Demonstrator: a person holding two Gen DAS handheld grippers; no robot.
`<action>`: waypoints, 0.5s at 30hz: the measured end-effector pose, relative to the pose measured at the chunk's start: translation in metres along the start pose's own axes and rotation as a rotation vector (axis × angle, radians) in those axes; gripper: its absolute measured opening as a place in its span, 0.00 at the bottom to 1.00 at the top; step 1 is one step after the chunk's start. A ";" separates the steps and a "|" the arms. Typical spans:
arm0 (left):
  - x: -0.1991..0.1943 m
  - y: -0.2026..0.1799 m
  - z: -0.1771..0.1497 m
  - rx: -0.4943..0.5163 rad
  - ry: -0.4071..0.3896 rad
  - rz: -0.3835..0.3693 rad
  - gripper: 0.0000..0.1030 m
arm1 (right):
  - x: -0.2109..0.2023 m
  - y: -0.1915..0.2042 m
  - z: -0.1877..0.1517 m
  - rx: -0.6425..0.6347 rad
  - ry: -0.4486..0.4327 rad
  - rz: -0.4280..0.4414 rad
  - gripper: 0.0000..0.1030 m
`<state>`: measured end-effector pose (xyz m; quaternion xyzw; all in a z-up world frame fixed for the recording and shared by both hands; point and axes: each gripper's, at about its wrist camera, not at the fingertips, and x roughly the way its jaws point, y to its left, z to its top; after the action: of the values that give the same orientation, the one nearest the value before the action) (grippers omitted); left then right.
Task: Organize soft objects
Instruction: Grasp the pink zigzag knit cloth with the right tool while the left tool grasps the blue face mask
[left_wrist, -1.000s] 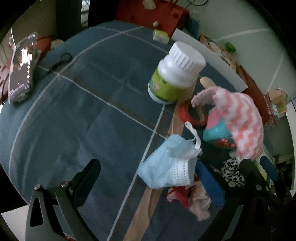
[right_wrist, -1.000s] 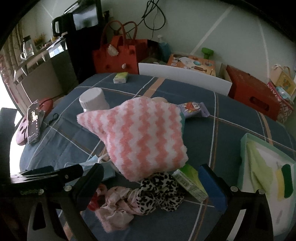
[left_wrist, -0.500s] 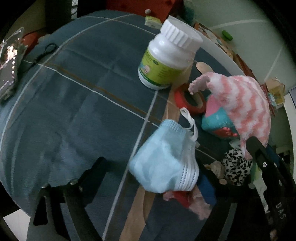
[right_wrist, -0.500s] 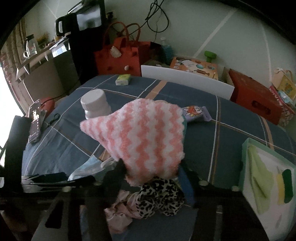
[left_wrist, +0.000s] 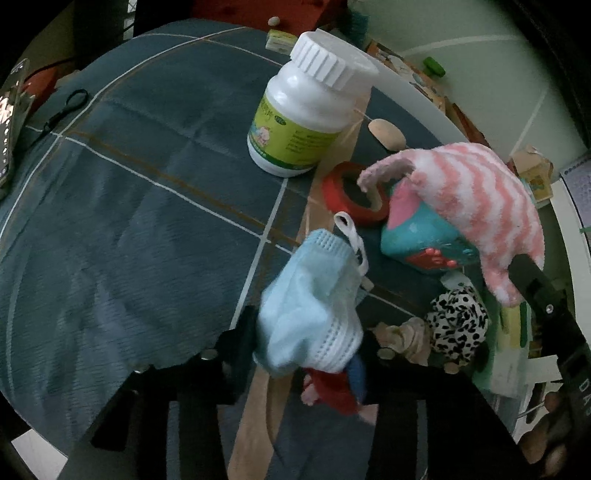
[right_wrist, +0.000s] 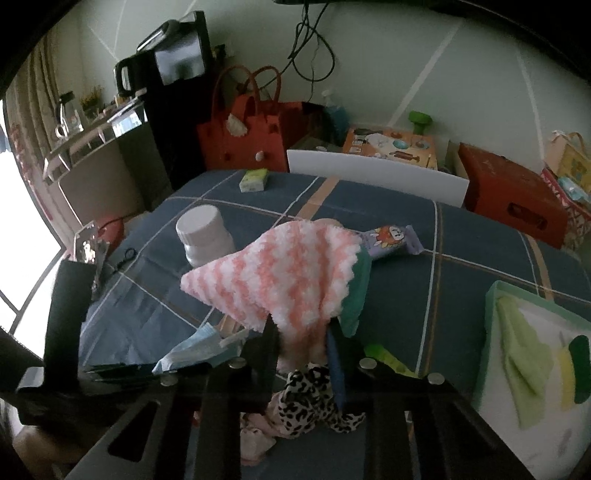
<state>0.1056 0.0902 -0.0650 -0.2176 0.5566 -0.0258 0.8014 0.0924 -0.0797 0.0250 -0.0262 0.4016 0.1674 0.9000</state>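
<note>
**Two grippers, two soft things**

While the left gripper is closing its jaws on one blue face mask, low in the middle of its frame, the right gripper is closing on one pink-and-white striped cloth, whose lower tip is hanging pinched between its jaws. One white bottle is standing at the upper middle. One leopard-print cloth is lying just below the right jaws.
</note>
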 end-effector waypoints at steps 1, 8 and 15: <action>0.000 0.000 0.000 -0.003 -0.002 -0.003 0.35 | -0.001 -0.001 0.001 0.004 -0.004 0.004 0.24; -0.007 0.009 0.001 -0.025 -0.024 0.002 0.28 | -0.017 -0.006 0.005 0.026 -0.058 0.029 0.22; -0.018 0.013 0.002 -0.044 -0.072 0.003 0.24 | -0.033 -0.008 0.010 0.036 -0.107 0.038 0.22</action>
<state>0.0977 0.1080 -0.0535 -0.2350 0.5282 -0.0044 0.8159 0.0819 -0.0950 0.0551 0.0067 0.3563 0.1786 0.9171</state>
